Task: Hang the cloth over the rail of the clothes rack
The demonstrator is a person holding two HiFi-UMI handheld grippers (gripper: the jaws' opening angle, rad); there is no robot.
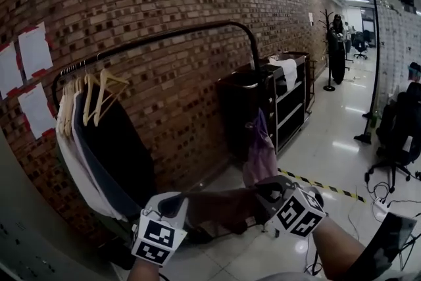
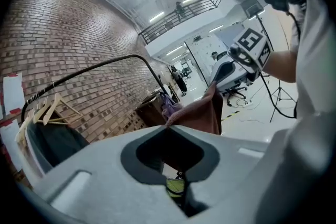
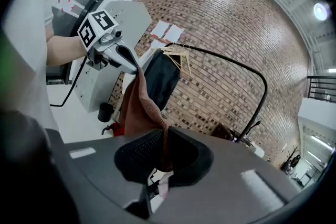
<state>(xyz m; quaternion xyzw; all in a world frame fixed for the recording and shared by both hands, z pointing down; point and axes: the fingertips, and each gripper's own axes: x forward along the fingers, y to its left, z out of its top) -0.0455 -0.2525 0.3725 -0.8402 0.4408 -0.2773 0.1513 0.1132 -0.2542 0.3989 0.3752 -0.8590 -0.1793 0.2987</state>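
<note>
A brown cloth [image 1: 217, 206] is stretched between my two grippers, low in the head view and in front of the rack. My left gripper [image 1: 172, 206] is shut on the cloth's left end and my right gripper [image 1: 268, 193] is shut on its right end. The rack's black rail [image 1: 164, 36] arches along the brick wall above and beyond the cloth. In the left gripper view the cloth [image 2: 202, 113] runs from my jaws up to the right gripper [image 2: 247, 55]. In the right gripper view the cloth [image 3: 137, 107] hangs from the left gripper [image 3: 123, 55], with the rail [image 3: 231, 63] behind.
Wooden hangers [image 1: 99, 92] with dark and pale garments [image 1: 108, 154] fill the rail's left part. A purple garment [image 1: 260, 151] hangs by the rack's right post. A black shelf unit [image 1: 276, 108] stands beyond, with a coat stand [image 1: 327, 49] and an office chair [image 1: 395, 141] further right.
</note>
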